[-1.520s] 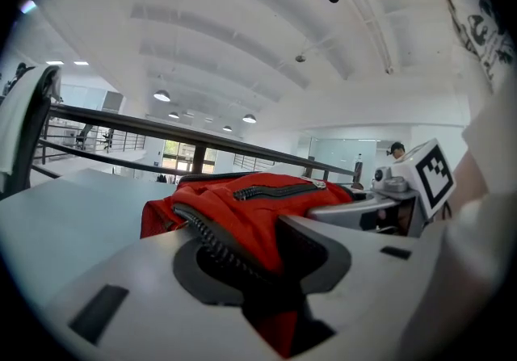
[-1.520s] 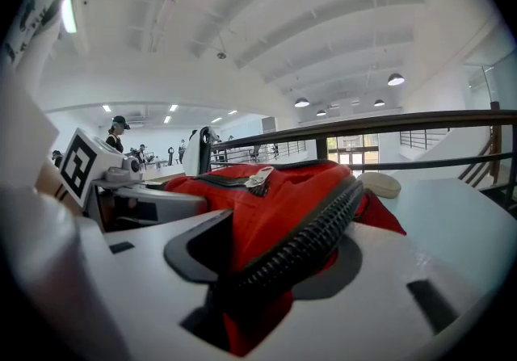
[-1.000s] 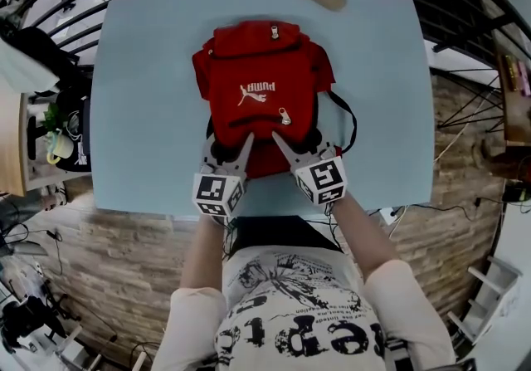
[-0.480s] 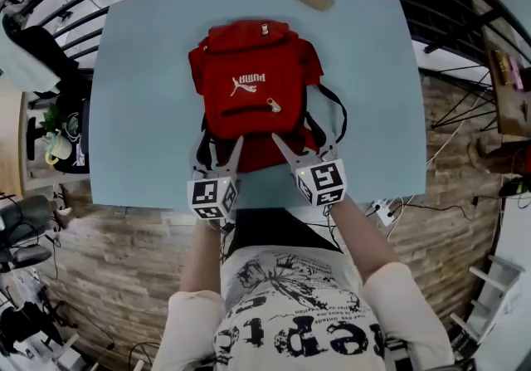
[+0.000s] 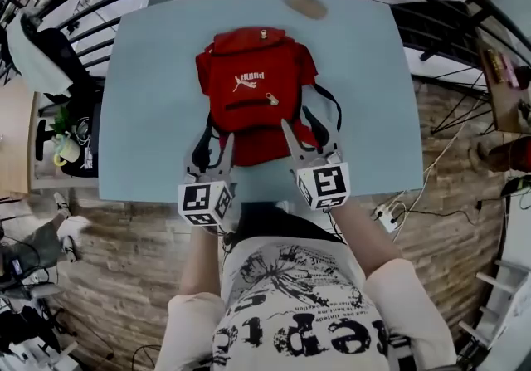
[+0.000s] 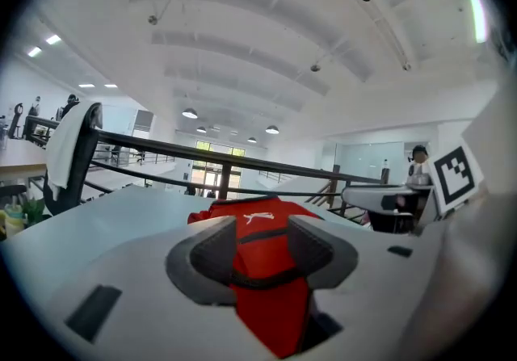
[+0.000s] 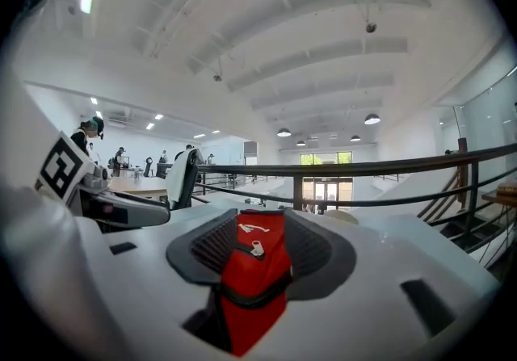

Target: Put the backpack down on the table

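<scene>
Backpack (image 5: 255,94) rests on the tabletop (image 5: 149,112) — set-down looks done. Left gripper (image 5: 214,145) and right gripper (image 5: 305,135) at its near edge: jaws apart, just narrowing, pinching nothing — I'd next back clear.

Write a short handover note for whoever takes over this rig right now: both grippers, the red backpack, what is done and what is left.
Left gripper: open. Its jaws have just been closing partway but stand apart; the red backpack shows through the gap and the pads do not press on it.
Right gripper: the same, open with nothing gripped.
Red backpack: lies flat on the light blue table, front pocket up, with its black straps at the near end by both grippers' tips.
Done: the backpack is down and, as far as the views show, released.
Left: draw both grippers clear of the straps; probably nothing else.
</scene>
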### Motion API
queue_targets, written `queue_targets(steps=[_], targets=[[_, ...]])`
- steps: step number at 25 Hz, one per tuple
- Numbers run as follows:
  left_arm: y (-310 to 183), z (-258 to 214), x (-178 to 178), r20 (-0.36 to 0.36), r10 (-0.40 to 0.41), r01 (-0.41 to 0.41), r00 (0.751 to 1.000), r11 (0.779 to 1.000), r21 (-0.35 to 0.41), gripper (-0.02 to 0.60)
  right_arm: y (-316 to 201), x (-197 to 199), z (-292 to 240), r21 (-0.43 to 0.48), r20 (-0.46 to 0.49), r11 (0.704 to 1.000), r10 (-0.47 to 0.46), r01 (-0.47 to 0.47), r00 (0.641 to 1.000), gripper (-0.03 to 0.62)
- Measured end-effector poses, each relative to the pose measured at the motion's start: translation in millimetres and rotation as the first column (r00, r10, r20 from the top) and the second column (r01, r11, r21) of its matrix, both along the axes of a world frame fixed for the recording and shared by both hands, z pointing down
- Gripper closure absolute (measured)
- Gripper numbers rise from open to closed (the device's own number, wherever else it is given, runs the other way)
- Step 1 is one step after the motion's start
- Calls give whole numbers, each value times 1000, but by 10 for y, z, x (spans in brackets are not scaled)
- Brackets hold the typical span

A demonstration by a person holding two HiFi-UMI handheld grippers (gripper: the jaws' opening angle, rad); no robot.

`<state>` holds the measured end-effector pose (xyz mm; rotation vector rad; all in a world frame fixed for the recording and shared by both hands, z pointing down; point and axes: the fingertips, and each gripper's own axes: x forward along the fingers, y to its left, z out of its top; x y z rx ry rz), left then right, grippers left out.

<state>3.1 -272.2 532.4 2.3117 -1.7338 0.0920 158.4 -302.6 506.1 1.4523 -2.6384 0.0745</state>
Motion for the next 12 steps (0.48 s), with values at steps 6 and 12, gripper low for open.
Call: queue_targets(steps=[6,12], targets=[[160,-441,141,92,38,-41,995,999,31,519,223,51,-449,54,11,998,-16,15,1000,557],[334,-975,270,102,70,-83,992,988,128,552,450,35,-853,118,18,989,-90,87,996,600]])
